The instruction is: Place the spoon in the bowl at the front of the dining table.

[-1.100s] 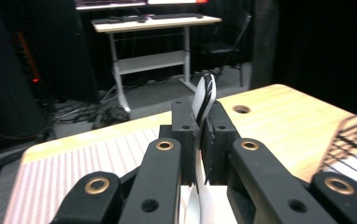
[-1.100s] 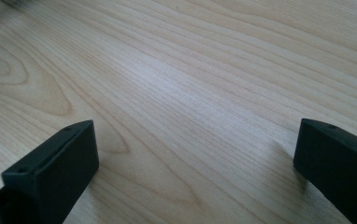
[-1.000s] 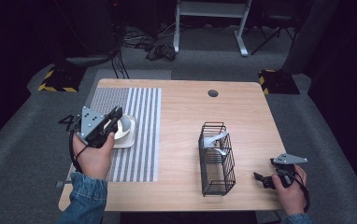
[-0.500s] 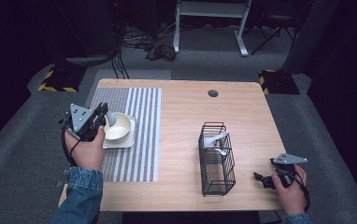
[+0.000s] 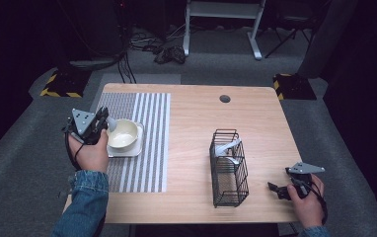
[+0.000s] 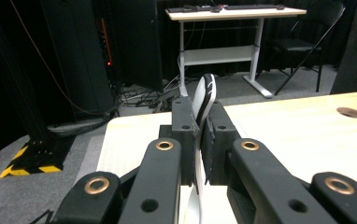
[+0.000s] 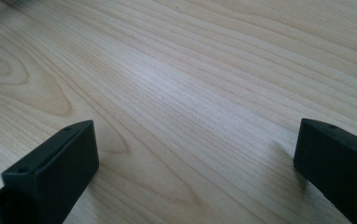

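Note:
My left gripper (image 5: 103, 122) hangs at the left edge of the table, just left of a cream bowl (image 5: 124, 134) that sits on a white square plate (image 5: 133, 149). Its jaws are shut on a white spoon (image 5: 112, 126), whose end points toward the bowl's rim. In the left gripper view the spoon (image 6: 205, 93) stands up between the pressed fingers (image 6: 184, 126). My right gripper (image 5: 275, 189) rests low at the table's front right corner, open, with bare wood between its jaws (image 7: 195, 158).
A grey striped mat (image 5: 152, 148) lies under the plate. A black wire basket (image 5: 230, 170) holding white utensils (image 5: 226, 148) stands right of the middle. A dark round hole (image 5: 224, 98) marks the far side of the table.
My left gripper has moved left with the spoon, from over the bowl to beside its left rim, uncovering the bowl. The right gripper has stayed put.

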### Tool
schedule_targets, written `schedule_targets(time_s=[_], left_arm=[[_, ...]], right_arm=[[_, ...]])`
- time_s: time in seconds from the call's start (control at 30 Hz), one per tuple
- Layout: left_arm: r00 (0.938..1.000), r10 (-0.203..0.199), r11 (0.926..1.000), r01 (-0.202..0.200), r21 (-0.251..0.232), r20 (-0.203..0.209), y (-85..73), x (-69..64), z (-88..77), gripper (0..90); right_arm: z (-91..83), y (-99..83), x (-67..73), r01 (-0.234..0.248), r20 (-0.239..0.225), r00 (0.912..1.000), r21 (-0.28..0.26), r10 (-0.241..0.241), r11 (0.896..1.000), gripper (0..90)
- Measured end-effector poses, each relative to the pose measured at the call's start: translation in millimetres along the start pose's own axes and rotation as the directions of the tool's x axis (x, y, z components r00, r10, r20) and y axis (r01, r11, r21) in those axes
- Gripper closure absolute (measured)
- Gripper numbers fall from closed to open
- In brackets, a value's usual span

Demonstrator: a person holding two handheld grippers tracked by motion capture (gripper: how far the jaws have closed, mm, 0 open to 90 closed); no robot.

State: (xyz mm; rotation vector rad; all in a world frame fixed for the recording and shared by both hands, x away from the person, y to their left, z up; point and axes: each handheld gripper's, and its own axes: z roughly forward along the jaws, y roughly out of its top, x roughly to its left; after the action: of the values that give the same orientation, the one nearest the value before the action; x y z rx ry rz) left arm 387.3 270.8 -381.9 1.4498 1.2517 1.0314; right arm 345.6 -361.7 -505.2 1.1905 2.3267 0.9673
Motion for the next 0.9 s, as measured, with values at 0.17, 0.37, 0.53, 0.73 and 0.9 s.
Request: schedule_targets(time_s=[0.17, 0.37, 0.53, 0.73, 0.9], left_arm=[[0.9997, 0.014, 0.9996, -0.013, 0.023, -0.022, -10.9, 2.5, 6.9, 84.9], [0.9996, 0.015, 0.9990, -0.014, 0.042, -0.025, -23.3, 3.4, 12.4, 84.9], [0.9998, 0.001, 0.9982, 0.000, 0.060, -0.021, -33.7, 2.2, 17.9, 84.9], [0.9998, 0.001, 0.9967, 0.000, 0.081, -0.019, -41.6, -0.7, 24.0, 84.9], [0.9997, 0.000, 0.9950, 0.002, 0.099, -0.024, -47.6, -0.1, 26.7, 84.9]], right_arm=[[0.0, 0.0, 0.0, 0.000, 0.000, 1.0000, 0.000, 0.000, 1.000, 0.1], [0.0, 0.0, 0.0, 0.000, 0.000, 1.0000, 0.000, 0.000, 1.000, 0.0], [0.0, 0.0, 0.0, 0.000, 0.000, 1.0000, 0.000, 0.000, 1.000, 0.1], [0.0, 0.0, 0.0, 0.000, 0.000, 1.0000, 0.000, 0.000, 1.000, 0.1], [0.0, 0.0, 0.0, 0.000, 0.000, 1.0000, 0.000, 0.000, 1.000, 0.1]])
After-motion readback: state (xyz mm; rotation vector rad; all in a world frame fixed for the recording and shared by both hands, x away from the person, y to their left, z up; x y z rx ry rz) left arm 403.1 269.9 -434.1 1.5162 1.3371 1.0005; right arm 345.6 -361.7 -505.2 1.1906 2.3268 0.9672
